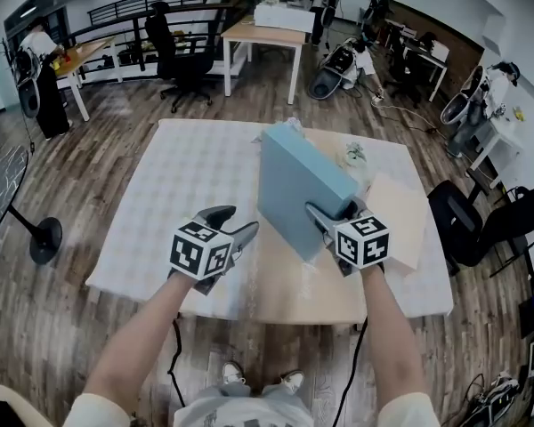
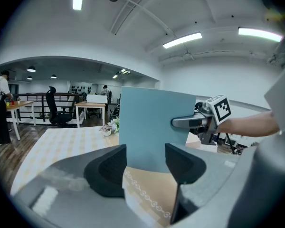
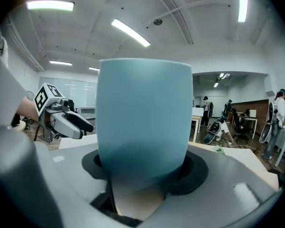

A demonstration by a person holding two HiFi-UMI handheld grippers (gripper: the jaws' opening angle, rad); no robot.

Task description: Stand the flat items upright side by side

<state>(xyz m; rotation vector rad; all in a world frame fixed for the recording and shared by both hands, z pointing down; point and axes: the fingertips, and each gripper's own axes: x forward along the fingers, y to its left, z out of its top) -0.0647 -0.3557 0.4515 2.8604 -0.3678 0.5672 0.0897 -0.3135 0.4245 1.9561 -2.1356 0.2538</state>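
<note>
Now the right gripper (image 1: pixel 335 219) clamps the near edge of the box (image 1: pixel 294 181), upright on the table (image 1: pixel 205 169). The left gripper (image 1: pixel 238 223) hangs open, empty, just left. Stiff, probably light, tippy: grip low.

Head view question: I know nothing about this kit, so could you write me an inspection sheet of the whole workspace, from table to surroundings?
Surface: table under a white checked cloth, with a tan mat at its near middle.
Job's things: blue flat box stands upright; beige flat item lies flat to its right.
Clutter: small plant behind the box.
Grippers: right gripper is clamped on the box's near edge; left gripper is open, empty and apart from the box.
Cables: black cables hang below the table's near edge.
Surroundings: wood floor, desk, office chair, fan stand, people at the far desks.
</note>
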